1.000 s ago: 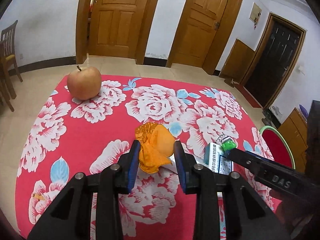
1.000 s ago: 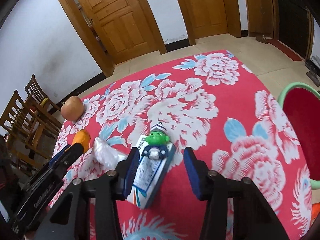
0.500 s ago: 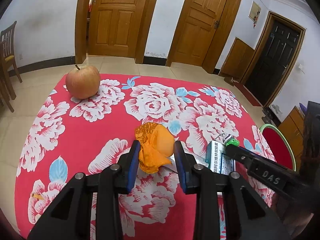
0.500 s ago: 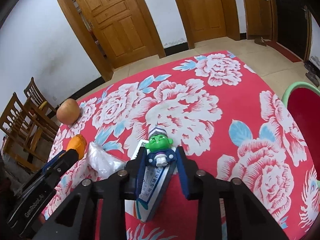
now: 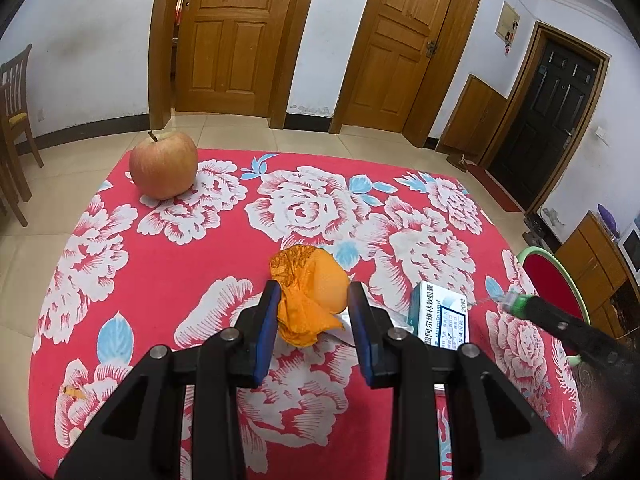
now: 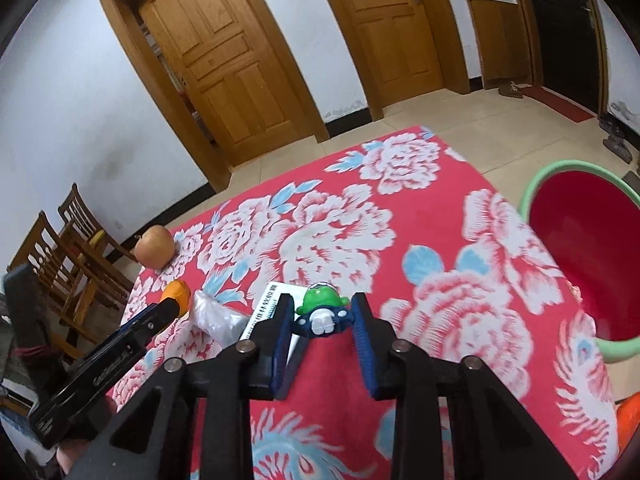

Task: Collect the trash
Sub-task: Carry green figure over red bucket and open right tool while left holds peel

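Observation:
My left gripper (image 5: 314, 308) is shut on an orange peel (image 5: 308, 294) and holds it just above the red flowered tablecloth (image 5: 160, 272). My right gripper (image 6: 322, 318) is shut on a small green and blue toy figure (image 6: 322, 312), lifted above a white and teal medicine box (image 6: 268, 308). The box also shows in the left wrist view (image 5: 440, 314). A crumpled clear plastic wrapper (image 6: 214, 316) lies between box and peel. A red bin with a green rim (image 6: 580, 256) stands beside the table on the right.
An apple (image 5: 164, 164) sits at the table's far left corner. Wooden chairs (image 6: 68, 256) stand beyond the left edge. A small orange scrap (image 5: 74, 391) lies near the front left. An orange object (image 6: 628, 420) shows at the right edge.
My right gripper closed on the toy figure and lifted it off the medicine box. My left gripper kept hold of the orange peel and barely moved.

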Demonstrator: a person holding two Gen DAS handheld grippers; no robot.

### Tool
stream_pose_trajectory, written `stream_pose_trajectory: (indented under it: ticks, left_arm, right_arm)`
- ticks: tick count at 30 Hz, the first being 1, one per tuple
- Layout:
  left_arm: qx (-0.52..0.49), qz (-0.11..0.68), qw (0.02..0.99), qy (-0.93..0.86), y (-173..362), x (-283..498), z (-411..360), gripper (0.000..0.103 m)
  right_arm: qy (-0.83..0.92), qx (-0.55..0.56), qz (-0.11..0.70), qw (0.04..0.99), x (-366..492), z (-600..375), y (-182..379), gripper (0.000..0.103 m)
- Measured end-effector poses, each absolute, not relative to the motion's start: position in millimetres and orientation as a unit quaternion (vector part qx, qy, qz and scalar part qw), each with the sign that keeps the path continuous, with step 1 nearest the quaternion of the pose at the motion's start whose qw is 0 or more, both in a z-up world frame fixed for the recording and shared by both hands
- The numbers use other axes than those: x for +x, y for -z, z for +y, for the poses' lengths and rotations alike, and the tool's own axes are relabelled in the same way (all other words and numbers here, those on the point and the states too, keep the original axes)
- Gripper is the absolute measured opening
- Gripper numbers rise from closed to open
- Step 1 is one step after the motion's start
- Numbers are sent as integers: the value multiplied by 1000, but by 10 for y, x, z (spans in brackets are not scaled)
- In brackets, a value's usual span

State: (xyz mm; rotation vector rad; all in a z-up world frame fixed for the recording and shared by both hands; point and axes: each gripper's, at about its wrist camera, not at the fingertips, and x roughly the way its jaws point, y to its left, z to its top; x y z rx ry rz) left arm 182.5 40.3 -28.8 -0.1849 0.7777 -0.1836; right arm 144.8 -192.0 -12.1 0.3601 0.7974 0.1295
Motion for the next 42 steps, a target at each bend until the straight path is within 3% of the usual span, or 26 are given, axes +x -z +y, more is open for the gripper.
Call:
stream_pose_trajectory:
  ticks: [26,42]
  left_arm:
    - [-45,370,915,157,-26,1582,-199,34]
    - [-14,386,896,219,-114,1430,-1029,34]
  right_arm:
    - [123,280,326,894,864,-3637,110,32]
    - [142,306,320,885,692,-3975,209,36]
